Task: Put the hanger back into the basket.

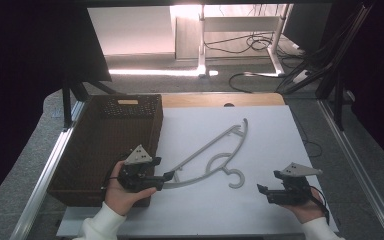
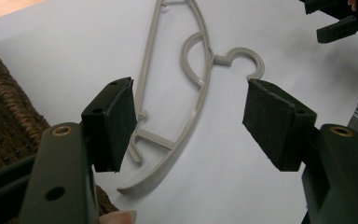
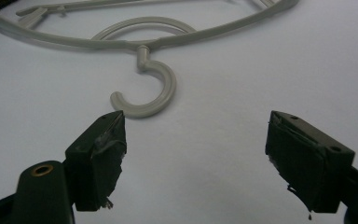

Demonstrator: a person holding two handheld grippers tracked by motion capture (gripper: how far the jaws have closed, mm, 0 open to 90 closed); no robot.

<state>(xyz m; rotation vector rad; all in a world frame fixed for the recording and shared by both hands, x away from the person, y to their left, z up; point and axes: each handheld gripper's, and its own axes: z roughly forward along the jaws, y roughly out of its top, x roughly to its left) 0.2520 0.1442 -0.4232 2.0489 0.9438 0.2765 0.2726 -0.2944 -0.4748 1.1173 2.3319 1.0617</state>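
On the white sheet: hanger lies flat, long axis from 7 to 1 o'clock; basket at its 9
Left gripper: wide, empty; nearer, just beside the hanger's lower tip
Right gripper: wide, empty; hook at its 10 o'clock

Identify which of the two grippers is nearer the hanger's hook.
The right gripper: the hook lies just beyond its open jaws. The left gripper sits at the hanger's far arm tip.
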